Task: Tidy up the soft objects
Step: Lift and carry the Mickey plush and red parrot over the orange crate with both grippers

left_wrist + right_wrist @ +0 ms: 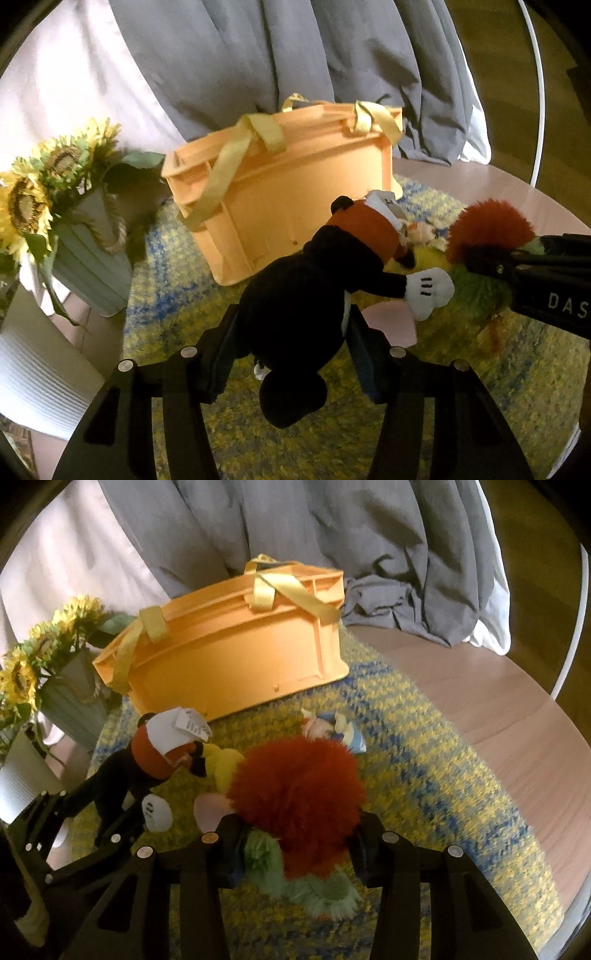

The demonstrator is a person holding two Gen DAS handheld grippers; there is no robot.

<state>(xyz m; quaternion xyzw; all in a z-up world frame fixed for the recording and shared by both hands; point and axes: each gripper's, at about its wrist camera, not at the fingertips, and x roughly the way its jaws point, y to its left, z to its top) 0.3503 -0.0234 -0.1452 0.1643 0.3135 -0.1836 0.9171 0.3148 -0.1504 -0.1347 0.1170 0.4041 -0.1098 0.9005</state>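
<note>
Only right wrist view shows small doll (pixel 334 731) whole on rug (pixel 424 775).

Both wrist cams close, angled down; share orange bin (pixel 295 206) & rug (pixel 424 768)

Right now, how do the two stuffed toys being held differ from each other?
The mouse toy is mostly black and smooth, with red shorts and white gloves; the shaggy toy is fluffy, with red hair and green fur. The mouse toy sits in the left tool, the shaggy toy in the right tool. Both are soft and gripped over the rug.
</note>
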